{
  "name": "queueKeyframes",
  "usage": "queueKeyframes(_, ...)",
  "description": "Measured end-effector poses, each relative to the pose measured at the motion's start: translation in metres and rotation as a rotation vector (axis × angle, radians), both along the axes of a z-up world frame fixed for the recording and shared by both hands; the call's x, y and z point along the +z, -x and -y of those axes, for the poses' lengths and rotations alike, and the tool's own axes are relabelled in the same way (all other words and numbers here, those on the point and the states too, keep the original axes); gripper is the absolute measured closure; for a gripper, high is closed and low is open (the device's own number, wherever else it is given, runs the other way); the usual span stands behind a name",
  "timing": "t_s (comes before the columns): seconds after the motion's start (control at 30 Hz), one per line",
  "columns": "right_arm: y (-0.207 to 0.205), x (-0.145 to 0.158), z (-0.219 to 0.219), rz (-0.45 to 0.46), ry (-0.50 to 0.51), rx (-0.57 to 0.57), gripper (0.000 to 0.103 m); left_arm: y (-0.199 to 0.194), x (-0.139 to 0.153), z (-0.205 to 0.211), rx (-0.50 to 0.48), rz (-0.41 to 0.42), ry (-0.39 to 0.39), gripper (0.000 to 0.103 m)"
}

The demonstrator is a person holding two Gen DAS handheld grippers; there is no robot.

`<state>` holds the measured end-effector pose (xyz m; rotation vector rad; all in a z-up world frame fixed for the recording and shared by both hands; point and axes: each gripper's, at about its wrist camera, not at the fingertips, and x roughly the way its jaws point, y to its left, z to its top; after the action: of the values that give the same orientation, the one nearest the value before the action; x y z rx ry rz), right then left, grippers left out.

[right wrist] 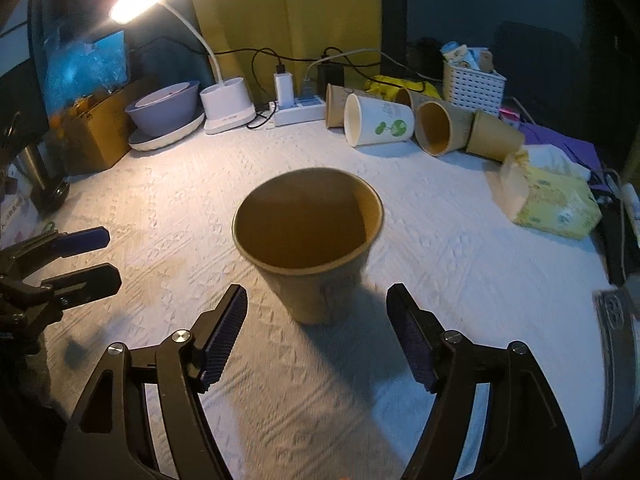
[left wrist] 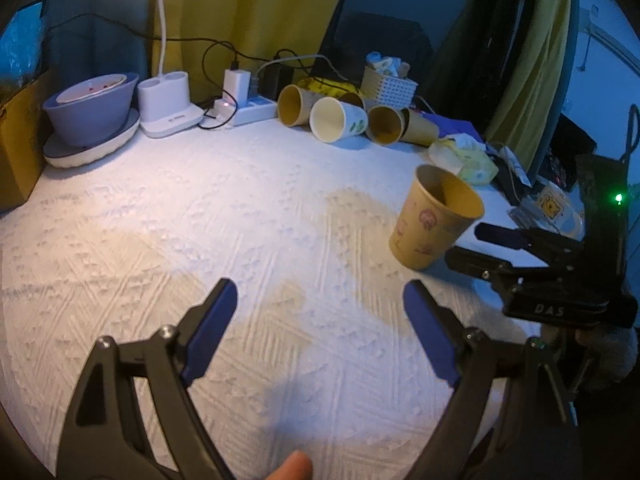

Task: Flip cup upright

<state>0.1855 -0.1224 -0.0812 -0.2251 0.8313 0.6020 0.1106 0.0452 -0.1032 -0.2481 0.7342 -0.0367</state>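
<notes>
A tan paper cup [right wrist: 310,240] stands upright on the white textured cloth, mouth up; it also shows in the left wrist view [left wrist: 434,222] at the right. My right gripper [right wrist: 316,300] is open, its fingers just short of the cup's base on either side, not touching it. It also shows in the left wrist view [left wrist: 474,246], beside the cup. My left gripper [left wrist: 320,300] is open and empty over bare cloth, left of the cup; it shows in the right wrist view [right wrist: 98,258] too.
Several paper cups lie on their sides at the back, among them a white one [right wrist: 378,120]. A power strip [right wrist: 298,110], lamp base [right wrist: 226,106], grey bowl [right wrist: 164,108], white basket [right wrist: 472,86], cardboard box [right wrist: 98,132] and tissue pack [right wrist: 548,200] ring the cloth.
</notes>
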Motion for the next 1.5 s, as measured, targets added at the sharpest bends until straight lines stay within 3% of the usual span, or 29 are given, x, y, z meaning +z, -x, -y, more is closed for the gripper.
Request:
queueKeyframes(0.1,0.009,0.004,0.008,-0.006,0.005,-0.035,0.028,0.005,0.002,0.007,-0.012,0.005,-0.002,0.005)
queueKeyframes(0.67,0.067,0.056,0.058,0.058,-0.053,-0.211,0.028,0.039,0.048,0.048,-0.053,0.093,-0.059,0.005)
queueKeyframes(1.03,0.097,0.095,0.07,0.159,-0.081,-0.228,0.028,0.073,0.092,0.062,-0.024,0.234,-0.122,0.005)
queueKeyframes(1.5,0.129,0.134,0.07,0.278,-0.106,-0.211,0.028,0.106,0.122,0.062,0.024,0.364,-0.153,0.005)
